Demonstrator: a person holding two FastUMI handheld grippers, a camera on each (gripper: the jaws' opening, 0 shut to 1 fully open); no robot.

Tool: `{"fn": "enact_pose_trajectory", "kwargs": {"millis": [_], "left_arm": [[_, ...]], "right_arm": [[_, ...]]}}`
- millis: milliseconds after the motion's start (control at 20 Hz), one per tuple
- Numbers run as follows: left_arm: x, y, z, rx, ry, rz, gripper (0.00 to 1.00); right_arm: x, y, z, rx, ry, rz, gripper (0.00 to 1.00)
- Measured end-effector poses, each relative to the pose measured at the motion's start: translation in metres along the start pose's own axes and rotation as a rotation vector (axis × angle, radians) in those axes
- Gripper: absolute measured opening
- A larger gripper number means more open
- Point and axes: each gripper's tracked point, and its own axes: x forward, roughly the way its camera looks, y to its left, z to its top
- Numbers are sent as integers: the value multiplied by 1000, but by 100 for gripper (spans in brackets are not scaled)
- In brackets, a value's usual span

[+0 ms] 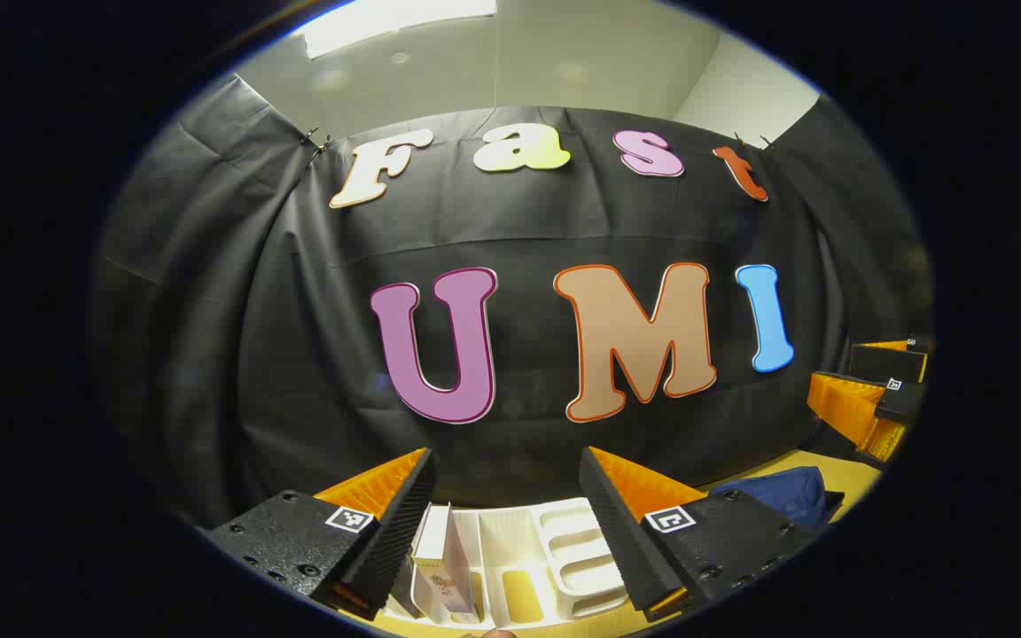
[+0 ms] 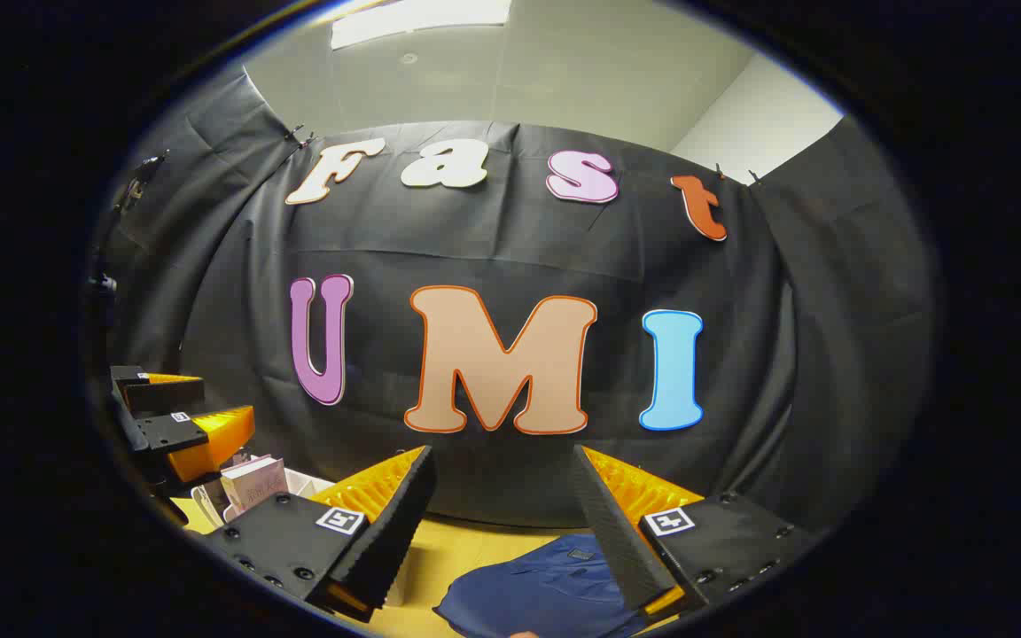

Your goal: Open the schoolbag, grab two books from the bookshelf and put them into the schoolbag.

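Observation:
A white bookshelf rack (image 1: 555,554) stands on the yellow table below my left gripper (image 1: 506,462), whose fingers hang open above it with nothing between them. One book (image 1: 442,560) stands upright in the rack's left slot. A dark blue schoolbag (image 1: 785,492) lies to the right of the rack. In the right gripper view the schoolbag (image 2: 537,585) lies flat under my open right gripper (image 2: 503,461); whether it is zipped I cannot tell. The left gripper (image 2: 183,416) shows far left there, above the books (image 2: 253,483). The right gripper (image 1: 874,390) shows at the right edge of the left gripper view.
The yellow table (image 2: 466,554) runs up to the black cloth wall close behind the rack and bag. A person's fingertip (image 1: 497,633) peeks in at the bottom edge of the left gripper view.

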Motion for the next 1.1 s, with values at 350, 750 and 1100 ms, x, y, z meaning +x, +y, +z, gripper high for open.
{"fn": "enact_pose_trajectory", "kwargs": {"millis": [350, 750, 1100], "left_arm": [[7, 12, -3, 27, 13, 24, 95], [9, 19, -3, 30, 10, 48, 94], [10, 24, -4, 35, 15, 63, 94]], "right_arm": [[10, 1, -6, -8, 10, 23, 100], [18, 2, -8, -38, 6, 45, 98], [21, 4, -22, -93, 30, 82, 100]]}}
